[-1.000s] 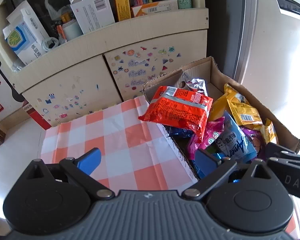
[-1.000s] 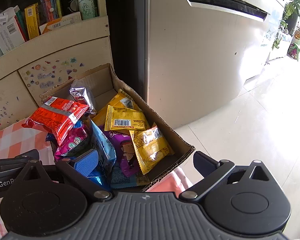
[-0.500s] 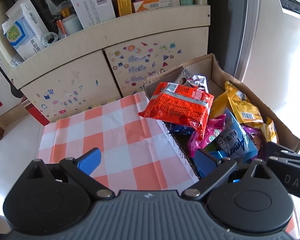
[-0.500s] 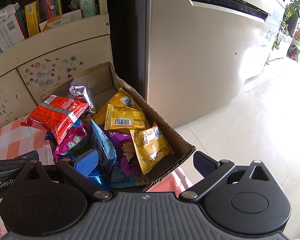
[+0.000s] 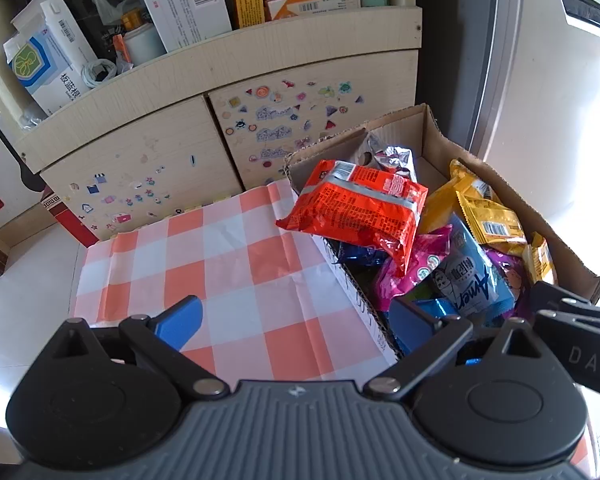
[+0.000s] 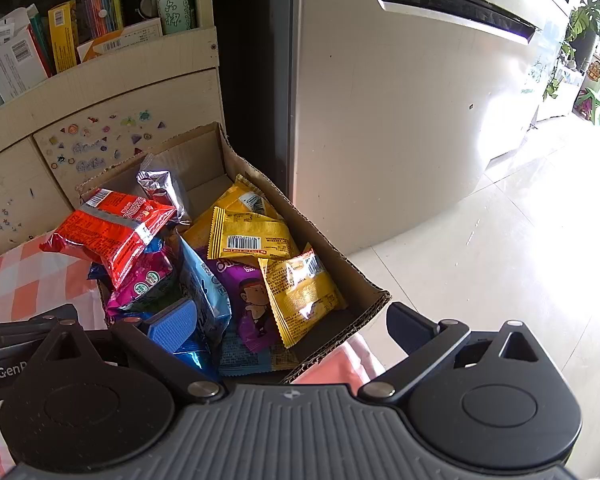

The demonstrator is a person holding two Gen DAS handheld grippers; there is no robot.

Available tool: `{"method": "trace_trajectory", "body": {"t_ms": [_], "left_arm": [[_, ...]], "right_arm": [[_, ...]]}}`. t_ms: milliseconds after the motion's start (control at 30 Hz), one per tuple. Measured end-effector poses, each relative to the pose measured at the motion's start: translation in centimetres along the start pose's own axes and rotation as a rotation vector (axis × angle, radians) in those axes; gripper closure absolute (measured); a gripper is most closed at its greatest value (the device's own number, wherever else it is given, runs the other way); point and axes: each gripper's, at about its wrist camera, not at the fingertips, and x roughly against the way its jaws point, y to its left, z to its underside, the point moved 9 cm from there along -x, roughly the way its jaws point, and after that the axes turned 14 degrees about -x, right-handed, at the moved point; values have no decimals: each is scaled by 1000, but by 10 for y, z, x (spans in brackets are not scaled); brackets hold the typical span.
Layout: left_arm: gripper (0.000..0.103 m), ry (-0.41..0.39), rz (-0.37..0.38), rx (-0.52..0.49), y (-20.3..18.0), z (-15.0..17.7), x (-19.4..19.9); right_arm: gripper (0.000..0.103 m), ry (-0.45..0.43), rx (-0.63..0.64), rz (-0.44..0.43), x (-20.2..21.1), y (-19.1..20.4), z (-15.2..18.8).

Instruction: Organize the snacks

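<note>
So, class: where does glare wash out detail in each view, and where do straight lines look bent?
Left wrist view: glare whitens the fridge door at the right edge, and the shelf edge bows upward. Right wrist view: sunlight blows out the floor at right, and the fridge handle curves.

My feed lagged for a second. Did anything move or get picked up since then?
Nothing was picked up or released. Only the views drifted slightly: the left claw and right claw are both still open and empty. The red packet still overhangs the box edge; the other snacks lie as before.
</note>
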Motion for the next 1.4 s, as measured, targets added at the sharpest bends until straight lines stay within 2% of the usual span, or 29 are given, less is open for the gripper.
{"method": "trace_trajectory", "body": {"t_ms": [700,1167,1400], "left_arm": [[4,5,-3,-11,4,6,2],[4,11,-12,8,20,34,11],[3,7,24,16,21,56,22]], "right_arm": [[0,7,11,-6,-1,1,4],[0,-25,64,-33,11,16,15],[0,-18,76,-94,21,29,33]]}}
